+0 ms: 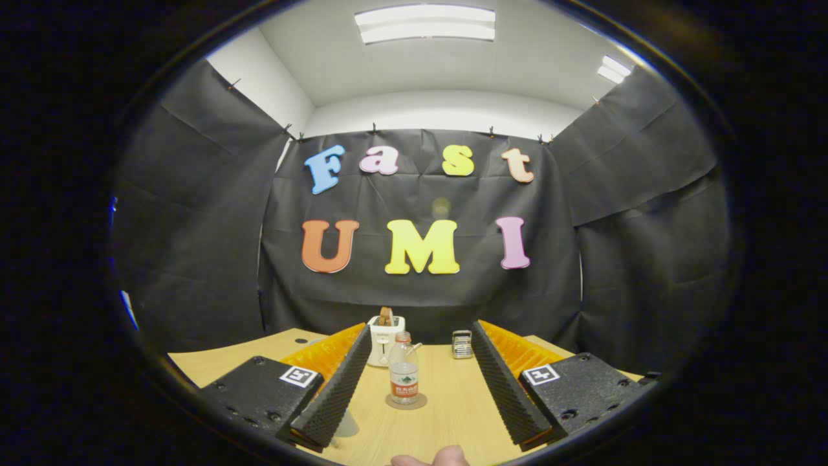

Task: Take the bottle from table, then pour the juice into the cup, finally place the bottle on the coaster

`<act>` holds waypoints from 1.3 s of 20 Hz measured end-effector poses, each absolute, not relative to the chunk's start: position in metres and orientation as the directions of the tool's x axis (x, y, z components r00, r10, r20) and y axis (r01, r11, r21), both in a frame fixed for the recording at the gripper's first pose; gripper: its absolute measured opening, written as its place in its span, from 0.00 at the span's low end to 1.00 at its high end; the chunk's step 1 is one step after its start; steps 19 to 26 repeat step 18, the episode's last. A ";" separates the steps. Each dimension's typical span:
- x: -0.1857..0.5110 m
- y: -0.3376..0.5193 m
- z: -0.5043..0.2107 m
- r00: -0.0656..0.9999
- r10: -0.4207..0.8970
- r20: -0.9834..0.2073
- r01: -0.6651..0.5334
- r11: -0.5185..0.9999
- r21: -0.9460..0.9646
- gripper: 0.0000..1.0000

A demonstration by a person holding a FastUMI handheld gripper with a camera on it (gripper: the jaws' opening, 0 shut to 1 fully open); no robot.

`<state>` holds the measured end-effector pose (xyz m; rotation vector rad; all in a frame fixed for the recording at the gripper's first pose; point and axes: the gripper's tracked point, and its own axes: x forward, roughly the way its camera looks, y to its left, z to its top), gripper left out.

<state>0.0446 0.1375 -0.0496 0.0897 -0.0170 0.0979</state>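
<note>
1. Bottle (403, 374): a clear plastic bottle with a reddish cap and a red-and-green label stands upright on a round grey coaster (406, 402), between my two fingers and a little ahead of them, on the light wooden table (446, 414).
2. My gripper (427, 369) is spread wide and holds nothing; both fingers (336, 388) stand well apart from the bottle, one on either side.
3. Just behind the bottle, a thin clear shape with a handle-like edge shows near its shoulder; I cannot tell what it is.
4. Beyond the bottle, towards the back of the table, sits a white toaster (385, 340) with a brown slice (385, 316) poking out of its top.
5. To the toaster's right, near my right finger's tip, stands a small silvery ribbed object (462, 344), too small to identify.
6. A pale, blurred cup-like shape (347, 424) peeks out beside my left finger's near end.
7. A fingertip (440, 457) of my hand shows at the near table edge.
8. Black cloth (194, 246) hangs behind the table, with a white ceiling and lit panels (425, 23) above.
</note>
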 end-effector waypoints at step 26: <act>0.044 0.154 -0.052 0.991 0.130 0.023 -0.131 0.988 0.078 0.99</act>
